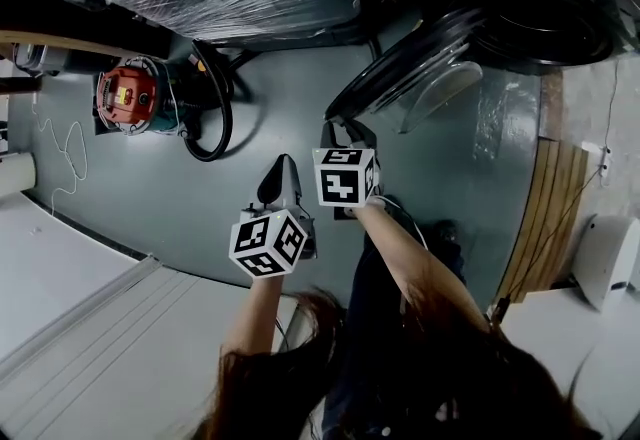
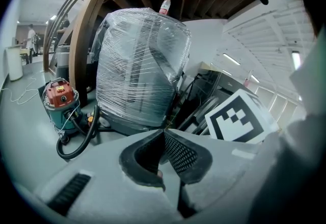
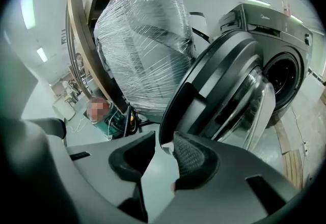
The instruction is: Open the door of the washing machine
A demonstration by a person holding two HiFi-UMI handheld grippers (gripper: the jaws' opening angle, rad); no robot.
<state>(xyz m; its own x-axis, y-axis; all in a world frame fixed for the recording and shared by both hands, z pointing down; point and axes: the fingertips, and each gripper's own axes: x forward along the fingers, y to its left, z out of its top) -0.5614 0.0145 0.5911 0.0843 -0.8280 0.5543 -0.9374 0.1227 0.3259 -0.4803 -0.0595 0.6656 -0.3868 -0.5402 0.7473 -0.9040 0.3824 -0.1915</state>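
**Washer door swung open, right tool at its rim**

Head view: the washing machine (image 1: 565, 13) is at the top right. Its round door (image 1: 405, 78) stands swung wide open and sticks out over the grey floor (image 1: 150, 198). The dark drum opening shows behind the door in the right gripper view.

The right tool (image 3: 164, 139) is spread. The lower edge of the door's dark rim sits between its tips. The right pad (image 3: 191, 157) is just beside the rim, and no firm pinch is visible. Bare floor shows through the gap further back.

The left tool (image 2: 163, 132) is pressed together at the tips with nothing in it. It is held in the air beside the right one, apart from the door, and it points toward the stretch-wrapped load (image 2: 140, 65).

A bottle (image 2: 164, 5) stands on top of the wrapped load. A red-topped teal vacuum cleaner (image 2: 60, 101) sits on the floor left of the wrap, and its black hose (image 2: 76, 141) loops beside it.

The person's arms and long hair fill the bottom of the head view.
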